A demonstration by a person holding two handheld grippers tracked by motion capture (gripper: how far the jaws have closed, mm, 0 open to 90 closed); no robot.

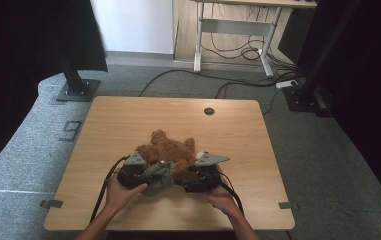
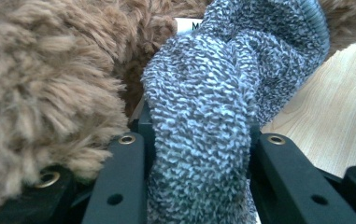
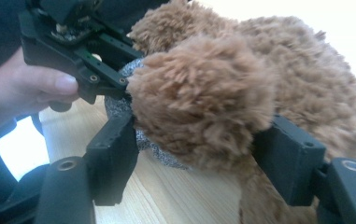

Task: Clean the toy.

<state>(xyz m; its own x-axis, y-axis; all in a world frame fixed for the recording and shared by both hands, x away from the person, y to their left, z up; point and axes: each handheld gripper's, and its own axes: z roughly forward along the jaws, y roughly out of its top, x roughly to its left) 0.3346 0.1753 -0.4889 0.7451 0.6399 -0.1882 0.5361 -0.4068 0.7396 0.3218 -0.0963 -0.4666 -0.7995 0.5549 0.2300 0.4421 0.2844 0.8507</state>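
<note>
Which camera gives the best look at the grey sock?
The left gripper view: the sock sits close up, clamped between its jaws. The high view shows it small, between both grippers. In the right gripper view it peeks from behind the bear's paw.

Light wood table (image 1: 128, 120): brown teddy bear (image 1: 168, 148), grey sock (image 1: 159, 177).

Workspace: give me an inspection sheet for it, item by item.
Surface: light wooden table, round grommet hole near the far edge.
Job's things: brown teddy bear lying on the table; grey knitted sock at its near side.
Clutter: nothing seen.
Grippers: left tool shut on the sock; right tool around a bear paw.
Cables: black cable trails from each tool.
Surroundings: grey carpet, floor cables, desk legs beyond.
</note>
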